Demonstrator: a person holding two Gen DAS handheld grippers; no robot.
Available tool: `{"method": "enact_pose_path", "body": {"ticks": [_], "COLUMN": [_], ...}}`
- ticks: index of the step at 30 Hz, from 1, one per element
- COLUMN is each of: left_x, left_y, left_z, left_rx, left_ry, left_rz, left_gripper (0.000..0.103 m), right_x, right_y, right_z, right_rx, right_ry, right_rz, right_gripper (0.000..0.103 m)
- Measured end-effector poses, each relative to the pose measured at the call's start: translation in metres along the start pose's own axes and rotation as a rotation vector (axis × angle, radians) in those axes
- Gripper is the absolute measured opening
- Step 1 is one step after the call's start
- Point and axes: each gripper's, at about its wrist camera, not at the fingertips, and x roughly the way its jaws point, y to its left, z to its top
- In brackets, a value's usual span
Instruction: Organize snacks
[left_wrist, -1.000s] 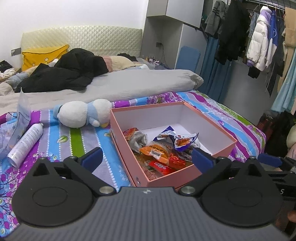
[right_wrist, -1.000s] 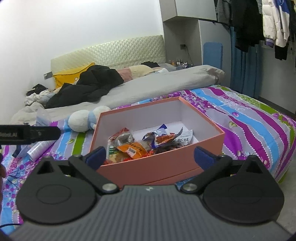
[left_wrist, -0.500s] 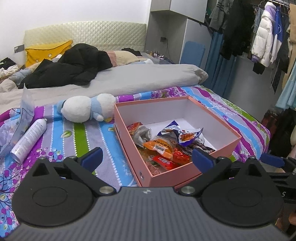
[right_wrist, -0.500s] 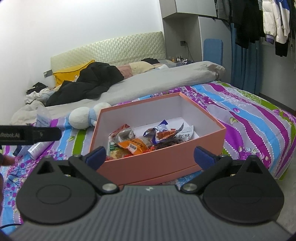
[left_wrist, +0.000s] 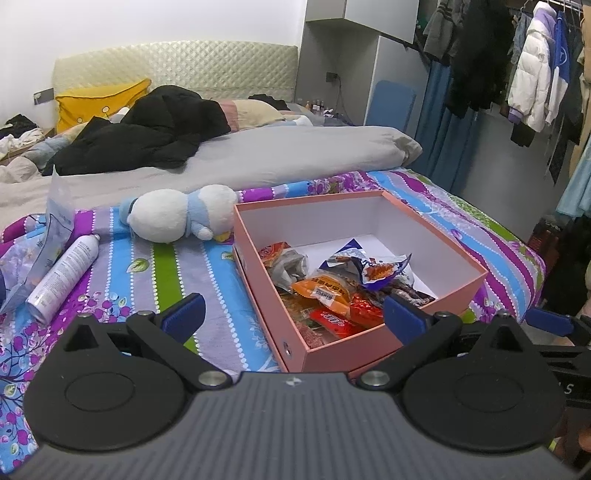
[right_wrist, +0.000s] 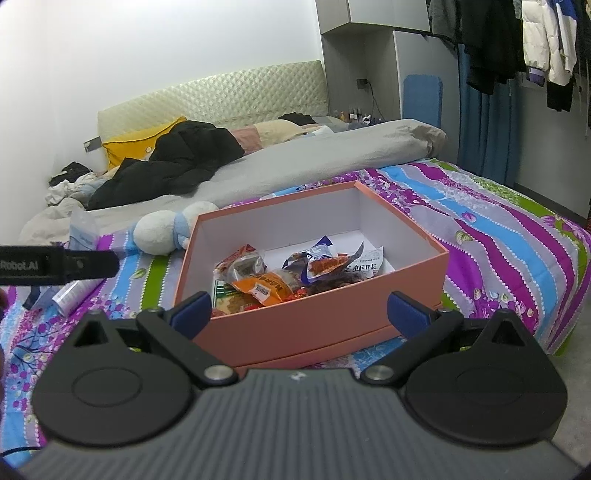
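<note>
on the bed (left_wrist: 155, 273), snack box (left_wrist: 369, 343) sits just beyond both spread grippers.

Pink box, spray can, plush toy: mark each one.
pink box (left_wrist: 373, 345): left wrist view, near outer wall.
spray can (left_wrist: 64, 273): left wrist view, middle of its white body.
plush toy (left_wrist: 162, 218): left wrist view, white rounded body.

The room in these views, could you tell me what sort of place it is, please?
Most likely a bedroom at home: a bed with a padded headboard, a yellow pillow, and coats hanging on an open rail.
</note>
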Motion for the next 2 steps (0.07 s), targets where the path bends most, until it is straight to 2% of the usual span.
{"method": "enact_pose_path", "body": {"ticks": [2], "left_x": [-0.0004], "left_y": [0.0017], "left_z": [0.0004], "left_rx": [-0.006], "left_ry": [0.0], "left_rz": [-0.001], "left_gripper": [0.103], "right_x": [-0.0003], "right_y": [-0.0003], "right_z": [0.0], "right_rx": [0.0], "right_ry": [0.0], "right_rz": [0.0], "right_gripper": [0.103]}}
